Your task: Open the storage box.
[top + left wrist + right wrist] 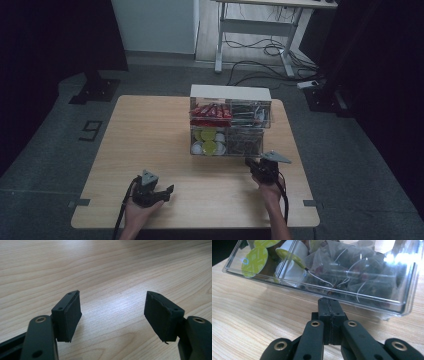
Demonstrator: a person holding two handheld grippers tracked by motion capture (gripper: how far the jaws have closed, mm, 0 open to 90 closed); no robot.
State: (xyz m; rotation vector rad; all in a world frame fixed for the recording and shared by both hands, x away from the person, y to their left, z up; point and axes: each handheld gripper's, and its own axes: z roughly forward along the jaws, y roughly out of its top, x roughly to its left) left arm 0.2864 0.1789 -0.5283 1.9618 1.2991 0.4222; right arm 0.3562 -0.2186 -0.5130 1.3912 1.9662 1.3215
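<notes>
Your right gripper: jaws pressed together, empty, near clear organizer | your left gripper: wide apart, empty, over table

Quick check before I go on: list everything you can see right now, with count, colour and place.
table: one, light wood, under everything
organiser box: one, clear plastic with white top, two tiers, far middle of table
red packets: several, red, upper left compartment
capsules: several, white with yellow-green lids, lower left compartment
tea bags: many, dark in clear mesh with white strings, lower right compartment
desk: one, white frame, on floor beyond table
cables: several, black, floor under desk
left gripper: black, jaws open, near left of table
right gripper: black, jaws shut, tips just before the box's lower front edge
</notes>
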